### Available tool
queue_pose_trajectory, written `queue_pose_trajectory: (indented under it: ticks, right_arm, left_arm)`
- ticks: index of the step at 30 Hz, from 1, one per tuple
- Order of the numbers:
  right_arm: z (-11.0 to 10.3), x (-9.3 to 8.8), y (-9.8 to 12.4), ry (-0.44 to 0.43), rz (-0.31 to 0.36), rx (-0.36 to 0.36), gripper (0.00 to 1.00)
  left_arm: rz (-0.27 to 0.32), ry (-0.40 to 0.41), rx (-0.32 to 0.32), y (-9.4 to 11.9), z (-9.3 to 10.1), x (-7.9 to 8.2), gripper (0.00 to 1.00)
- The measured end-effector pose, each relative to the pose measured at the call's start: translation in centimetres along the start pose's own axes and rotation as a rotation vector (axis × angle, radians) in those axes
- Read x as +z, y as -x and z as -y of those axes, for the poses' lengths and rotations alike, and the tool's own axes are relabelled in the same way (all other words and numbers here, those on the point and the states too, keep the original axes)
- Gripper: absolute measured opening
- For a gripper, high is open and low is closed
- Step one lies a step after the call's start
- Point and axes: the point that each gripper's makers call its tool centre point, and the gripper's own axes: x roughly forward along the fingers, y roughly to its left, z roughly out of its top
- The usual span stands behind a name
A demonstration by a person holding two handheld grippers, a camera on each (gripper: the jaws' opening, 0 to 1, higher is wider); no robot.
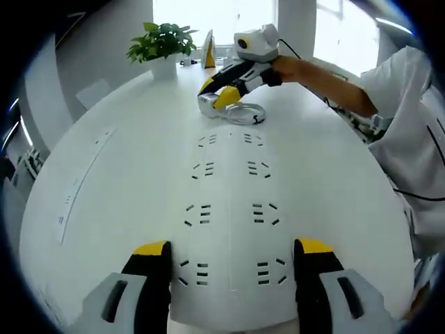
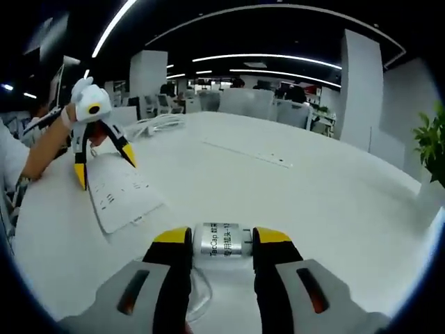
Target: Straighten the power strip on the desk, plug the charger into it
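One potted plant (image 1: 162, 43) beyond charger (image 1: 208, 103)

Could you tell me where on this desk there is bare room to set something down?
The widest free patch is the white desk past the charger, out toward the potted plant. A bare strip also runs left of the power strip, by the desk edge. It is crowded where the right gripper meets the charger and its coiled cable.

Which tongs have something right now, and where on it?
Right tongs straddle the charger across its body, apparently gripping. Left tongs open over the power strip, holding nothing.
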Motion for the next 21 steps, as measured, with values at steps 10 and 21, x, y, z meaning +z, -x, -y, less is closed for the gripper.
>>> queue_pose_trajectory:
  ticks: [10, 21]
  right_arm:
    - [-1.8, 0.1, 0.0, 0.063, 0.011, 0.176, 0.33]
    - [-3.5, 0.4, -0.1, 0.166, 0.02, 0.393, 0.34]
  left_arm:
    - [0.0, 0.001, 0.001, -0.1, 0.0, 0.0, 0.73]
    - [0.001, 0.001, 0.001, 0.0, 0.0, -0.1, 0.73]
